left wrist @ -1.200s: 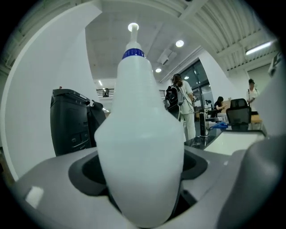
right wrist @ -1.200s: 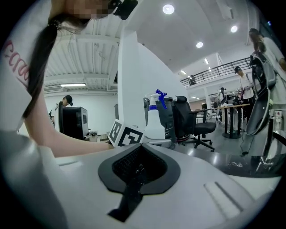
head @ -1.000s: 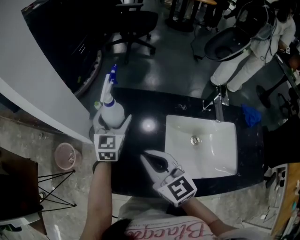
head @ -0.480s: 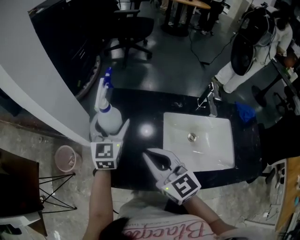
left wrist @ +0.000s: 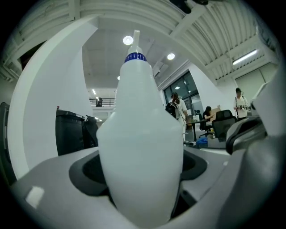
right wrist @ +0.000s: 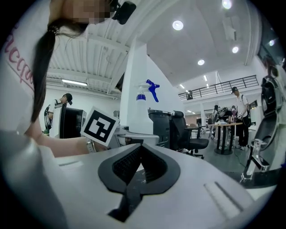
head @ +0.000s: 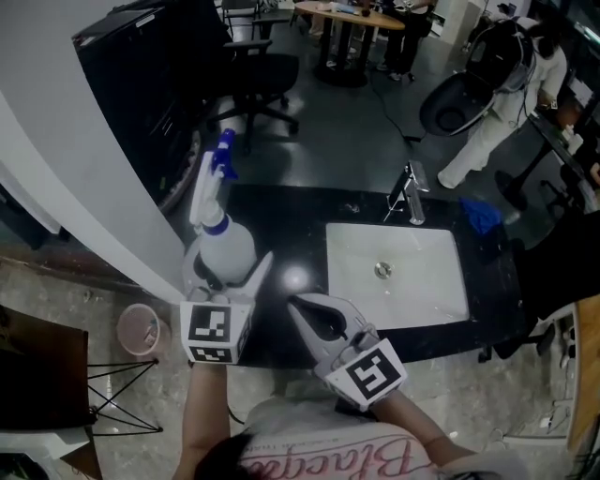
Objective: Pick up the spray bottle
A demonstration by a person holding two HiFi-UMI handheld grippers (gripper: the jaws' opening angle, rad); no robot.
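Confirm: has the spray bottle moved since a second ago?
Yes. Against the sink, the spray bottle in the left gripper has shifted toward the person's edge of the counter, and looks larger, so likely raised.

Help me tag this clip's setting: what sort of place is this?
Likely a washstand in an open office hall: a white sink and faucet in a black counter, with an office chair and table beyond.

Both level; left tongs (head: 228, 264) clamped, jaws wide; right tongs (head: 296, 306) closed, empty.
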